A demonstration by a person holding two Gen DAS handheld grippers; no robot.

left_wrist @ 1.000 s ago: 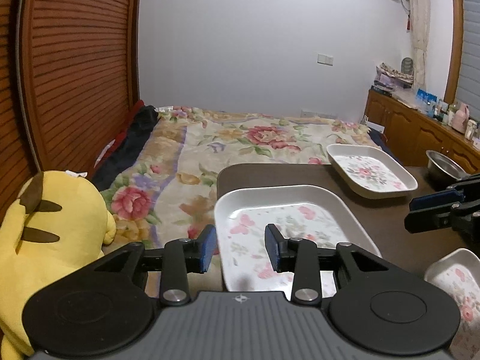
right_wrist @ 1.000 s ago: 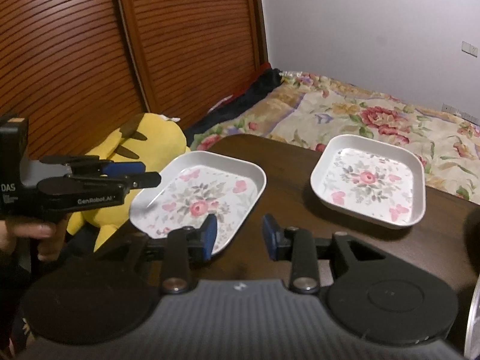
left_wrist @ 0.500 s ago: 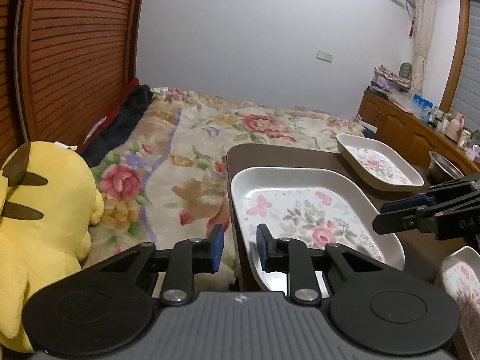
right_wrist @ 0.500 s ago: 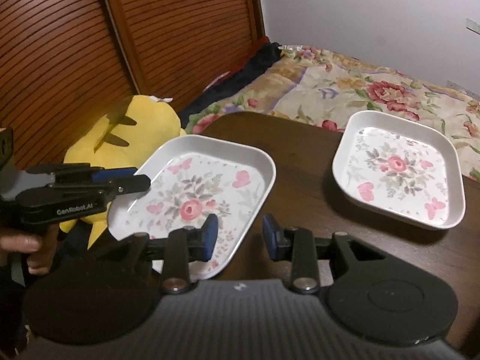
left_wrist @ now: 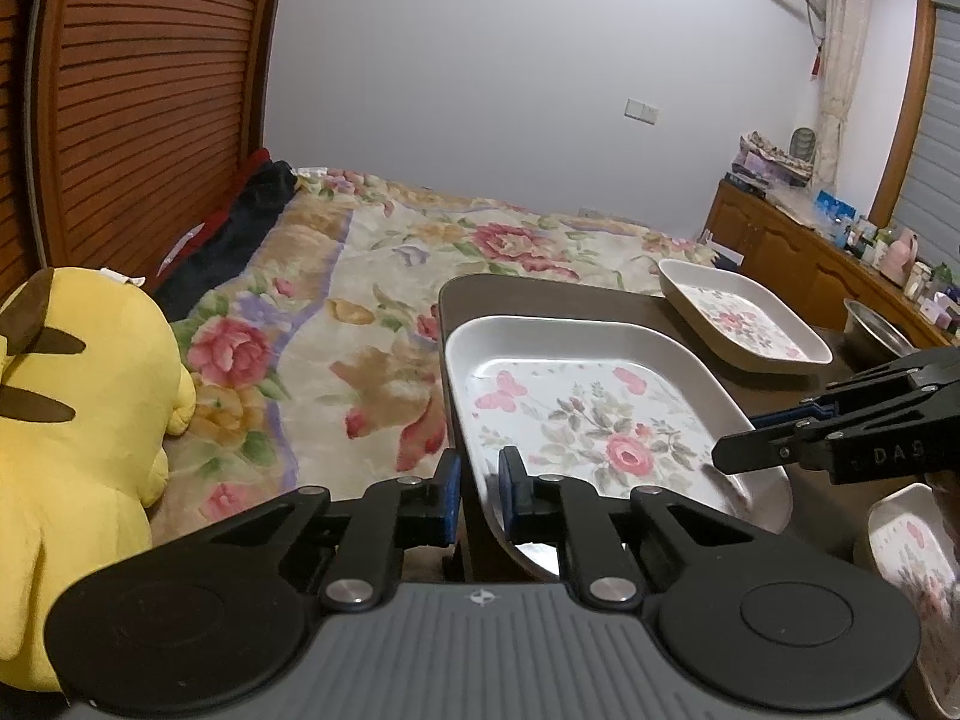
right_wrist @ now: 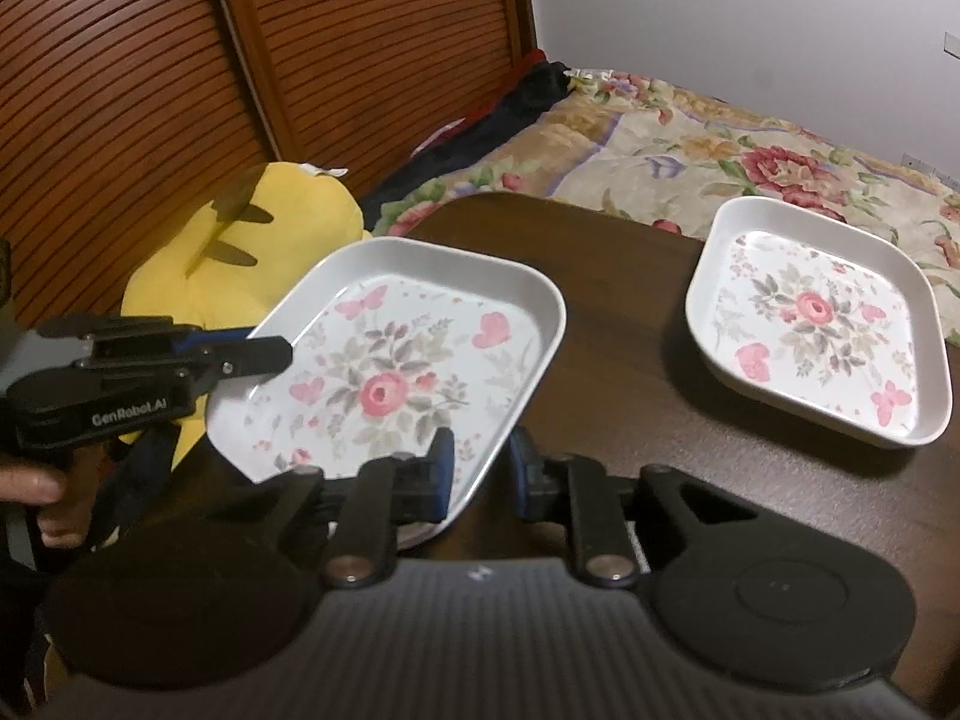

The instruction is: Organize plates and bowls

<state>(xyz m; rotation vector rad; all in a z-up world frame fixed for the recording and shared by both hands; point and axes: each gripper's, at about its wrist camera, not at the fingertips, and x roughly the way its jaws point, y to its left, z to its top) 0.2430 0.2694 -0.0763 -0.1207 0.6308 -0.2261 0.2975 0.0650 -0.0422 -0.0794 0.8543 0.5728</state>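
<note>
Left wrist view: the left gripper [left_wrist: 480, 501] has its two blue pads astride the near rim of the large floral plate [left_wrist: 576, 414]; whether they press it cannot be told. This plate sits at the table's [right_wrist: 624, 360] left front corner, overhanging the edge. Right wrist view: the right gripper [right_wrist: 478, 468] stands parted, its pads straddling the same plate's near right rim without clamping. A second floral plate [right_wrist: 816, 324] rests at the far right edge. A steel bowl [left_wrist: 873, 333] stands beyond it. A yellow plush toy [left_wrist: 78, 396] lies beside the table.
</note>
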